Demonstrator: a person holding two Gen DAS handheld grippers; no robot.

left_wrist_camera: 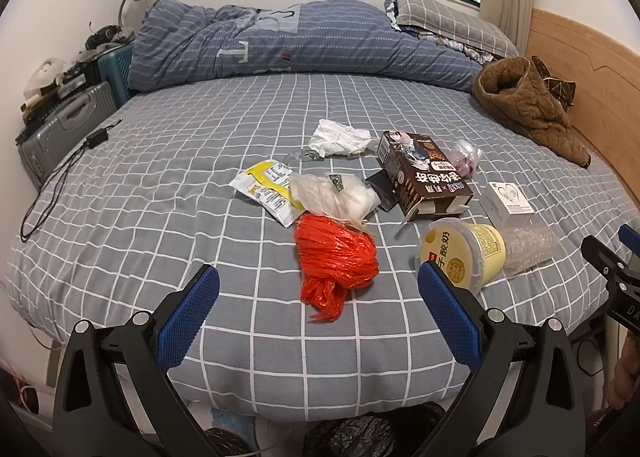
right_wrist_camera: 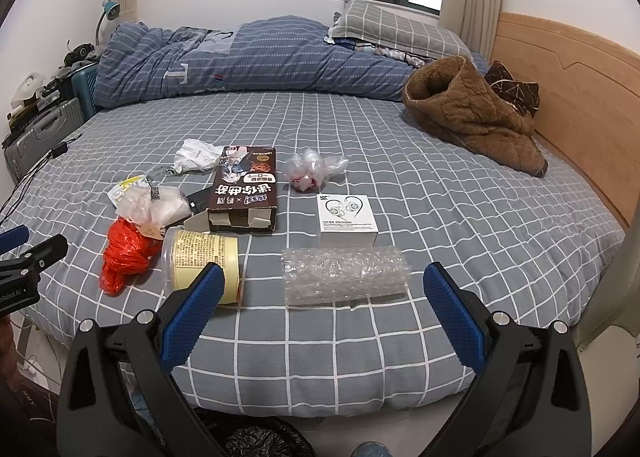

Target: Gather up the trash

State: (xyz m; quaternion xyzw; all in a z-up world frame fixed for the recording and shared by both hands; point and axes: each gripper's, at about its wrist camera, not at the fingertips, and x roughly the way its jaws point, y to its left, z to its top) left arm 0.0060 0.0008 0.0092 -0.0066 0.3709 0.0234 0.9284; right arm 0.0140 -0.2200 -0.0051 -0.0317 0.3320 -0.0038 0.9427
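Lying scattered on the checked bed (right_wrist_camera: 360,357), the trash includes a crumpled red bag (left_wrist_camera: 336,261), a bubble-wrap roll (right_wrist_camera: 346,275) and a brown carton (right_wrist_camera: 244,193) (open-ended, contents unclear). Left gripper (left_wrist_camera: 318,297) and right gripper (right_wrist_camera: 324,289) both gape wide, holding nothing.

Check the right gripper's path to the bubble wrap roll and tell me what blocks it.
Nothing visible blocks it. The right gripper is open, and the bubble wrap roll lies straight ahead between its fingers on the bed sheet. The yellow yogurt tub lies off to the left, and the white box sits behind the roll.
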